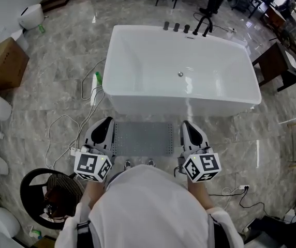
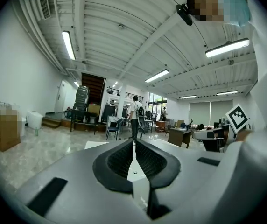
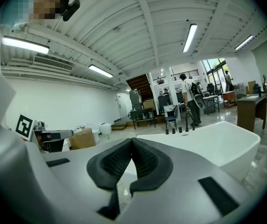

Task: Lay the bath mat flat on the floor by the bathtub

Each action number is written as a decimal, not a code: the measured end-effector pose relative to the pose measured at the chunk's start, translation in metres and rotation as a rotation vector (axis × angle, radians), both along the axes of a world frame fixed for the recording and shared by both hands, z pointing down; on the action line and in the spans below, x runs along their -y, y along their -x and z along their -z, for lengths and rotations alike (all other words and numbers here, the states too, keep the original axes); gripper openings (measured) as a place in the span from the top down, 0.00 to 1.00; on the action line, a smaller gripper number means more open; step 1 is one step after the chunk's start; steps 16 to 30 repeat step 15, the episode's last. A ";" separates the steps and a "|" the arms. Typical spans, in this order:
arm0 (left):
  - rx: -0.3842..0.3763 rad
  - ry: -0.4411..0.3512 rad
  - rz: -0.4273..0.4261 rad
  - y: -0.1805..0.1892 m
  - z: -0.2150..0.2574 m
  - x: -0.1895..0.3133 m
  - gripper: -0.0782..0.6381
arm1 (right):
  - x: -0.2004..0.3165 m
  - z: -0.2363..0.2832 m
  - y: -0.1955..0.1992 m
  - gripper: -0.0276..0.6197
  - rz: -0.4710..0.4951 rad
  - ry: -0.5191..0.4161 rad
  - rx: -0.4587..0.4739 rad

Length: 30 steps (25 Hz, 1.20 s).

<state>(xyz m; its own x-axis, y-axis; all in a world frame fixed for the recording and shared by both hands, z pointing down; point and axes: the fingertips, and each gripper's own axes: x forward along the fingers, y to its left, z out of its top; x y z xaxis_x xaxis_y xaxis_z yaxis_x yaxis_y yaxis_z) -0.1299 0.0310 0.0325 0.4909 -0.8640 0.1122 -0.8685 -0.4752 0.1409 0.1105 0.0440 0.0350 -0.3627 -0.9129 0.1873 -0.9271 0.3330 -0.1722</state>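
Faces the white bathtub (image 1: 184,106), with the grey bath mat (image 1: 145,138) spread flat on the floor (image 1: 60,87) just beside its near wall, apparently already where wanted. Holds the left gripper (image 1: 105,123) and right gripper (image 1: 188,125) at the mat's two ends, both sets of jaws clenched with nothing visible between them, probably to square it up.

There are two claws, the left claw (image 1: 108,119) and the right claw (image 1: 186,122), and each carries one marker cube (image 1: 92,166) (image 1: 202,167). One bath mat (image 1: 143,138) lies between the claws. Two shoe tips (image 1: 128,164) (image 1: 150,163) show just behind it. One bathtub (image 1: 189,106) stands ahead of both claws, with three black knobs (image 1: 176,27) and one black faucet (image 1: 204,25) at its far rim. One green bottle (image 1: 98,78) lies ahead and left of the left claw. One cardboard box (image 1: 4,63) sits farther left.
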 end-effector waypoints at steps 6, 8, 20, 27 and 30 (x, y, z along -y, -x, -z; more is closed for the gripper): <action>0.002 0.015 -0.009 -0.002 -0.006 -0.003 0.84 | -0.003 -0.006 -0.002 0.91 0.002 0.013 -0.005; -0.006 0.017 -0.012 -0.001 -0.006 -0.002 0.84 | -0.003 -0.006 0.000 0.91 0.003 0.015 -0.007; -0.031 0.040 -0.010 0.001 -0.011 -0.001 0.84 | -0.003 -0.007 0.002 0.91 0.011 0.022 -0.016; -0.031 0.040 -0.010 0.001 -0.011 -0.001 0.84 | -0.003 -0.007 0.002 0.91 0.011 0.022 -0.016; -0.031 0.040 -0.010 0.001 -0.011 -0.001 0.84 | -0.003 -0.007 0.002 0.91 0.011 0.022 -0.016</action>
